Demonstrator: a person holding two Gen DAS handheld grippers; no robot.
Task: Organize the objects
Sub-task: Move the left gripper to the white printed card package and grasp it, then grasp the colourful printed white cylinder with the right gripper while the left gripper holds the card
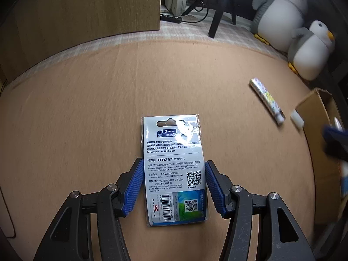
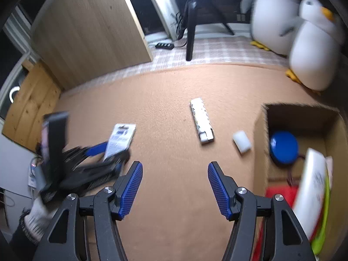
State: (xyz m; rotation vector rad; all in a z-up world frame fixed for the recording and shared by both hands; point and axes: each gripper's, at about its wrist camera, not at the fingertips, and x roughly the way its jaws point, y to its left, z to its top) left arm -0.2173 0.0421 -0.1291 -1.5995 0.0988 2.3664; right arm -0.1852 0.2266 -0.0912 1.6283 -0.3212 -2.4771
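Tan felt mat (image 1: 87, 119), the landmark for all entries below; covers the work surface and carries every loose item.

Open brown cardboard box (image 2: 261, 134), on the mat's right edge. Holds a round blue disc (image 2: 282, 146), a red item and a white-and-green flat pack, the latter two blurred.

Two grey-and-white plush penguins (image 2: 308, 50), off the mat's far right corner. Not judged part of the sorting.

Left gripper (image 1: 174, 187), over the mat's near centre. Blue ribbed fingers spread apart, one on each long side of the card below, pads just beside its edges; contact cannot be told. Nothing gripped yet.

Right gripper (image 2: 175, 187), over bare mat, left of the box. Fingers spread wide, holding nothing.

White printed retail card in a clear plastic sleeve (image 1: 174, 169), lying flat on the mat's near centre. Long axis runs straight away from the left gripper, hang-hole end farthest; fingers bracket its near half across the narrow width. Left gripper much nearer than right. Judged step: closing on the card, then carrying it rightward to the box.

Long white patterned tube (image 2: 201, 119), on the mat between card and box.

Small white block (image 2: 241, 141), on the mat just left of the box.
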